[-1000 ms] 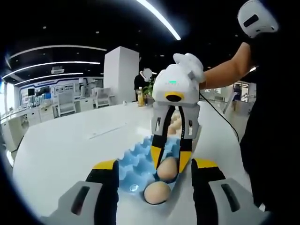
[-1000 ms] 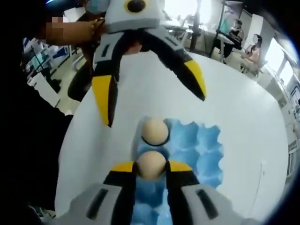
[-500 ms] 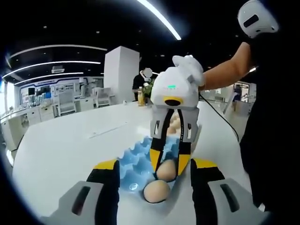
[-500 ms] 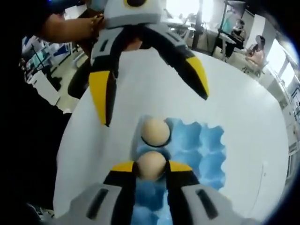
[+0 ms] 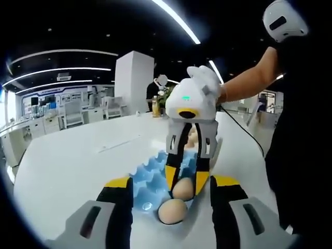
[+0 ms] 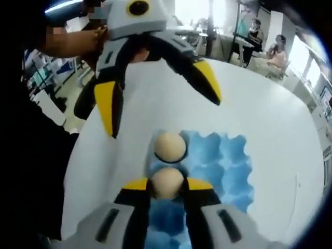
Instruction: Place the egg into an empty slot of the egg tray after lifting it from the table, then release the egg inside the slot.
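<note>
Count of items on the table

Eggs: two, namely one egg (image 6: 167,182) between yellow-tipped jaws, a second egg (image 6: 170,146) seated in a slot. Blue egg tray (image 6: 228,166): one. Grippers: two, the right gripper (image 6: 167,188) and left gripper (image 6: 158,111).

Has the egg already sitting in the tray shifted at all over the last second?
No. The seated egg keeps its corner slot of the blue egg tray, just beyond the held egg clamped in the right gripper; only the camera shifted slightly.

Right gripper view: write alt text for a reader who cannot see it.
The right tongs are shut on an egg over a blue egg tray on a white table. A second egg sits in the slot just ahead, and the left tongs hang open above it.
</note>
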